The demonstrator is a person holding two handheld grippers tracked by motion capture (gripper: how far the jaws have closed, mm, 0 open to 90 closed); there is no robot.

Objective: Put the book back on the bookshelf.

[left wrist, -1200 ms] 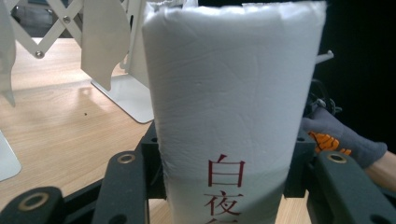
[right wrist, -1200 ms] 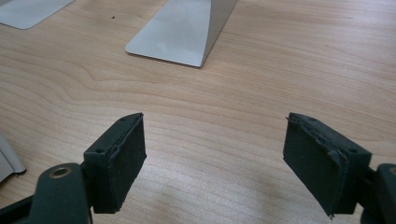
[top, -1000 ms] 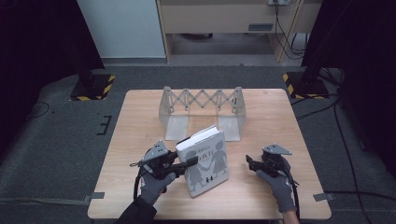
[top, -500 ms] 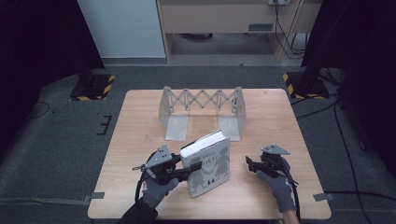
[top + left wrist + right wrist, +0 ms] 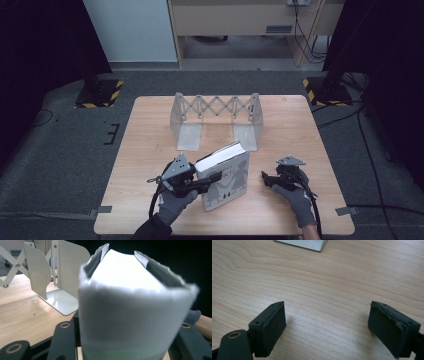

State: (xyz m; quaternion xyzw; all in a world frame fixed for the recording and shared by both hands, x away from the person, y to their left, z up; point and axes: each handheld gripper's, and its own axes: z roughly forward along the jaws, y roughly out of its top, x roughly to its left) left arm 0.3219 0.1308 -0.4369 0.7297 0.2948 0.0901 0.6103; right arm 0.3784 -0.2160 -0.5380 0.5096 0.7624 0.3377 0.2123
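Observation:
A thick white book (image 5: 230, 172) with dark silhouettes on its cover lies slanted at the table's near middle, its left edge raised. My left gripper (image 5: 212, 179) is shut on that raised edge. In the left gripper view the book's page block (image 5: 135, 307) sits between the black jaws of the left gripper (image 5: 126, 340), which have just been opening a little. My right gripper (image 5: 265, 177) rests low over the table to the right of the book. The right gripper (image 5: 334, 325) is open, its jaws have just been widening, and only bare wood lies between them. A corner of the book (image 5: 304, 243) shows ahead of it.
A white expanding bookend rack (image 5: 216, 107) stands at the back middle of the wooden table (image 5: 150, 150), and its plates (image 5: 62, 270) rise just beyond the book. Dark floor surrounds the table. A gloved hand holds each gripper from the near edge.
The book has sunk slightly and lies a little flatter in the left gripper's hold. The right gripper has stayed in place.

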